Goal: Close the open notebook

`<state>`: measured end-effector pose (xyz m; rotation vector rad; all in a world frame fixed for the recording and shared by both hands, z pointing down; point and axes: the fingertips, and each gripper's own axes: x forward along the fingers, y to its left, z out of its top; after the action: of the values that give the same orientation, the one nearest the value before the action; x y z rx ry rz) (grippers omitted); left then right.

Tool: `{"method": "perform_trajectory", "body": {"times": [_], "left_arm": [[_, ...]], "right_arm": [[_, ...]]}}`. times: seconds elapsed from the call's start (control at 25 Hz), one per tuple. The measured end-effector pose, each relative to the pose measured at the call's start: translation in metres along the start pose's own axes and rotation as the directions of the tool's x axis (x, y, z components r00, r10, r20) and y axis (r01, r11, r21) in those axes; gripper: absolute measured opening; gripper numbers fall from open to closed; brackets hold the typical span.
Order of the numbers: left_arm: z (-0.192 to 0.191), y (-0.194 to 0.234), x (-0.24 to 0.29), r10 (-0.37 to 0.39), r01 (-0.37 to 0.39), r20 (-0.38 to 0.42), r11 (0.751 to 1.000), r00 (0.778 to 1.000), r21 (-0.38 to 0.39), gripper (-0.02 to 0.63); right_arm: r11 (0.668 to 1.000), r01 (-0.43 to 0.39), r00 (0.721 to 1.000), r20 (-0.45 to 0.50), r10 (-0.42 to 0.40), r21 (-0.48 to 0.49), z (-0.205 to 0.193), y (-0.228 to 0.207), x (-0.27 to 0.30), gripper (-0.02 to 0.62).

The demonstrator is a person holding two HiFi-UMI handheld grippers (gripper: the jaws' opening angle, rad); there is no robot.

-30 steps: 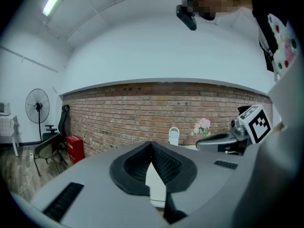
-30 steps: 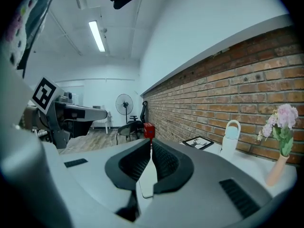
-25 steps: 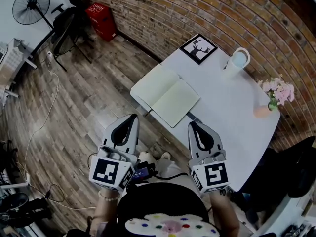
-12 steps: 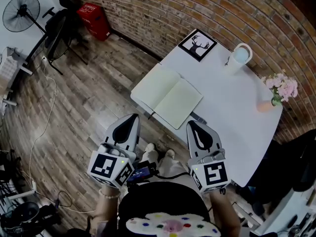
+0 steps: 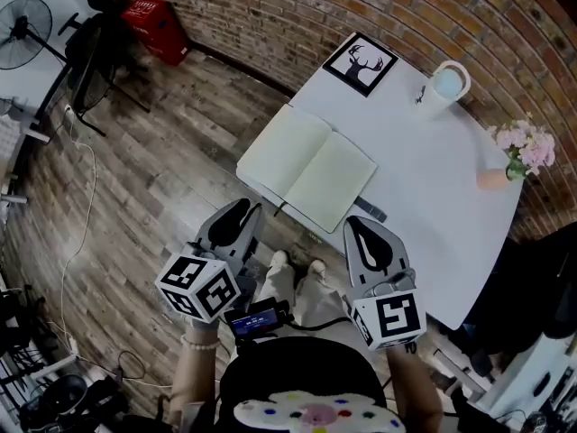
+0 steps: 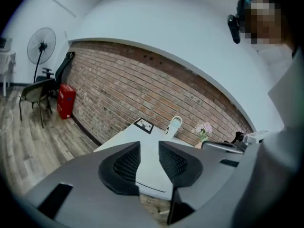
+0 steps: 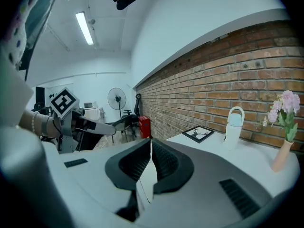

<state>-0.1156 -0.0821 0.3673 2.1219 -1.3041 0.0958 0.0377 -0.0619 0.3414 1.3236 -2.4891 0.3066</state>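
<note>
The open notebook (image 5: 306, 168) lies flat with blank cream pages at the near left corner of the white table (image 5: 424, 188). Both grippers hover short of the table's near edge, above the floor. My left gripper (image 5: 244, 208) (image 6: 149, 147) sits left of the notebook's near corner. Its jaws have just been opening and now stand slightly apart with nothing between them. My right gripper (image 5: 357, 225) (image 7: 151, 142) is just below the notebook's right page, shut and empty. The right gripper view also shows the left gripper (image 7: 107, 127) off to its left.
On the table's far side stand a framed deer picture (image 5: 361, 64), a white jug (image 5: 446, 87) and a vase of pink flowers (image 5: 516, 156). A brick wall runs behind. A red crate (image 5: 151, 18), a fan (image 5: 18, 34) and a cable are on the wooden floor.
My left gripper has rolled, so its marker cube now sits tilted, and it has sunk a little. Its jaws have parted. The right gripper has shifted only slightly.
</note>
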Motion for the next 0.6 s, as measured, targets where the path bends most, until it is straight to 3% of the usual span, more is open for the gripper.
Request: {"method": "perform_trajectory", "body": {"times": [0.08, 0.16, 0.28, 0.48, 0.6], "left_arm": [[-0.008, 0.009, 0.008, -0.041, 0.038, -0.019, 0.991, 0.999, -0.13, 0.163], [-0.017, 0.018, 0.016, -0.075, 0.065, -0.029, 0.964, 0.997, -0.256, 0.209], [-0.03, 0.031, 0.027, -0.1, 0.079, -0.035, 0.922, 0.994, -0.378, 0.222], [-0.047, 0.048, 0.04, -0.146, 0.111, -0.015, 0.814, 0.989, -0.569, 0.234], [-0.056, 0.053, 0.048, -0.176, 0.134, 0.004, 0.731, 0.984, -0.67, 0.25]], "right_arm": [[1.0, 0.006, 1.0, -0.013, -0.006, 0.006, -0.004, 0.001, 0.003, 0.037], [1.0, 0.01, 1.0, -0.025, -0.01, 0.015, -0.008, 0.001, 0.006, 0.037], [0.999, 0.016, 0.999, -0.044, -0.015, 0.031, -0.015, 0.002, 0.008, 0.037], [0.998, 0.026, 0.997, -0.076, -0.022, 0.051, -0.028, 0.005, 0.01, 0.037], [0.998, 0.027, 0.996, -0.09, -0.022, 0.056, -0.034, 0.006, 0.011, 0.037]]}}
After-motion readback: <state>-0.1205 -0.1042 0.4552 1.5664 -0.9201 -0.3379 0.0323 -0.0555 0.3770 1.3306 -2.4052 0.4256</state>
